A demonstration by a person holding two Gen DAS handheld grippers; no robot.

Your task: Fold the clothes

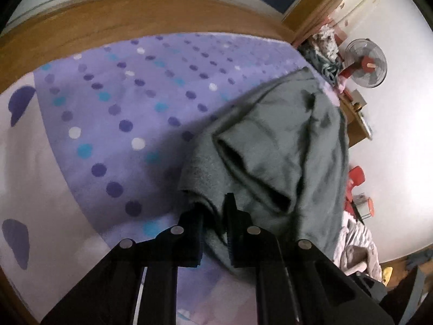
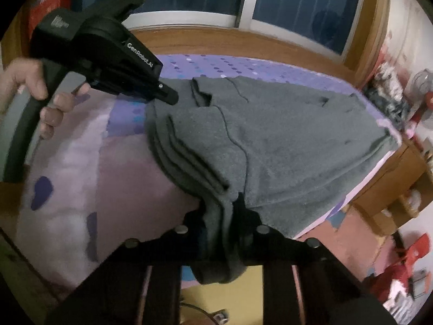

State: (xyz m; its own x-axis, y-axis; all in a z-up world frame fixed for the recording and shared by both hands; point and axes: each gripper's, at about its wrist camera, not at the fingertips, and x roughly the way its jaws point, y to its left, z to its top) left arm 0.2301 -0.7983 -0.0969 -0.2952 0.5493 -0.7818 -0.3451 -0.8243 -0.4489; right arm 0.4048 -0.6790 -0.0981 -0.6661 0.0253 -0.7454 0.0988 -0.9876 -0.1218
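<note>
Grey cloth (image 2: 284,135) lay spread across the bed (image 2: 130,184), its long axis running away from both grippers toward the far right corner. The right gripper (image 2: 219,216) had its jaws narrowed onto the near stacked edge of the garment, and the left gripper (image 1: 213,216) pinched the same near edge further along, as the right wrist view showed. Both holds sat at the near end, so the coming fold would likely carry that edge forward over the rest.
</note>
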